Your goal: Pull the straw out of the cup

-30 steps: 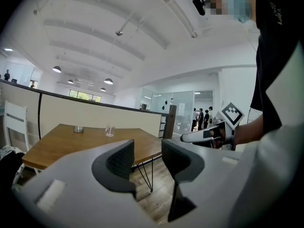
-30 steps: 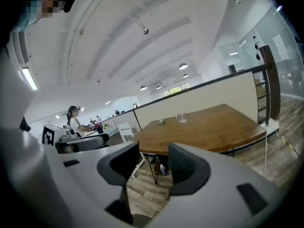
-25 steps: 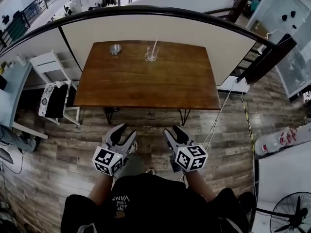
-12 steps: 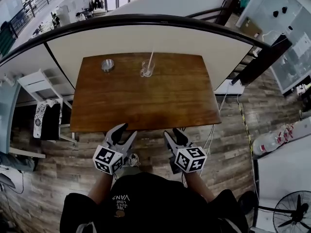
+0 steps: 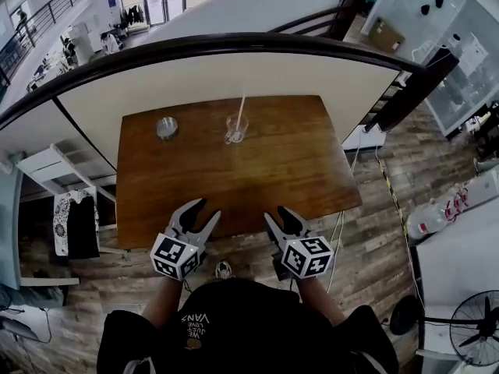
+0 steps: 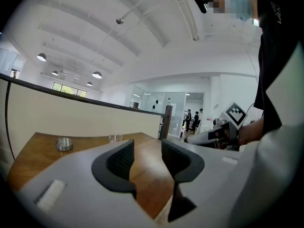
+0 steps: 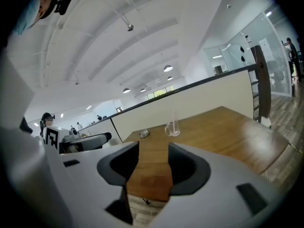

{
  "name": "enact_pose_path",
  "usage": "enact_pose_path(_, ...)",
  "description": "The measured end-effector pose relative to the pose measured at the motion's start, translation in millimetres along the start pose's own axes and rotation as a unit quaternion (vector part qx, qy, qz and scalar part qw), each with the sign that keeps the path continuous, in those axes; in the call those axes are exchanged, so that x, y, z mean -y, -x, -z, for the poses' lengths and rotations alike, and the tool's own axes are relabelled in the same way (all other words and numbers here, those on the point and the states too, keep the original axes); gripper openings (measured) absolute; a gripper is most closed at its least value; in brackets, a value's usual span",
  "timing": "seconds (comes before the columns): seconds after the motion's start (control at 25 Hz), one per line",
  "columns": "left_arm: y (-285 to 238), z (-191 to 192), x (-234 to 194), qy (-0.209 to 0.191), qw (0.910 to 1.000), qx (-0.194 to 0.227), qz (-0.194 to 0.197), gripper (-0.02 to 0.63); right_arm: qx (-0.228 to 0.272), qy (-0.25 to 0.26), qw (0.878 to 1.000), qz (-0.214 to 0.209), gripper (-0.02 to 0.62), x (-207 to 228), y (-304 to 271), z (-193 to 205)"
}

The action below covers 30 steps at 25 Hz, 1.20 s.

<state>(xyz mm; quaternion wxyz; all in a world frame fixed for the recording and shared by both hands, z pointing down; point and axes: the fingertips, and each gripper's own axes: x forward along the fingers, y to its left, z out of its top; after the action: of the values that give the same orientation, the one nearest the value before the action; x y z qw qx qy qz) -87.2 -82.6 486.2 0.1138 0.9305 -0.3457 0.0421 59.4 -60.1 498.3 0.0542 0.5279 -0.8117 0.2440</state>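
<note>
Closer than a moment ago, the table point(image 5: 234, 179) now has its near edge right at the tips of both grippers, which earlier hung over the floor short of it. The left gripper point(image 5: 205, 210) and the right gripper point(image 5: 275, 213) are held side by side at that near edge, each with its jaws spread apart and empty. Toward the table's far edge, about midway along it, stands the clear cup point(image 5: 236, 129) with the white straw point(image 5: 242, 106) in it, leaning slightly. A small round metal dish point(image 5: 166, 128) sits on the table left of the cup, apart from it. A cream partition point(image 5: 234, 72) with a dark rail runs just behind the table's far edge.
</note>
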Motion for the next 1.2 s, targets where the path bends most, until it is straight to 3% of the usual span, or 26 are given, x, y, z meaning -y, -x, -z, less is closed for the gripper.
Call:
enact_pose_path(0.48,-16.9,-10.1,-43.6,-0.006,0.9998,0.002,0.019,0.166,0.007,-0.014,0.999,0.031,0.161,10.5,-40.8,-12.6)
enact_pose_path(1.2,-102.0,-27.5,-77.4,-0.022,0.9990,-0.004,-0.038,0.166,-0.029,-0.008,0.999,-0.028,0.160,73.1,-97.7,-45.7)
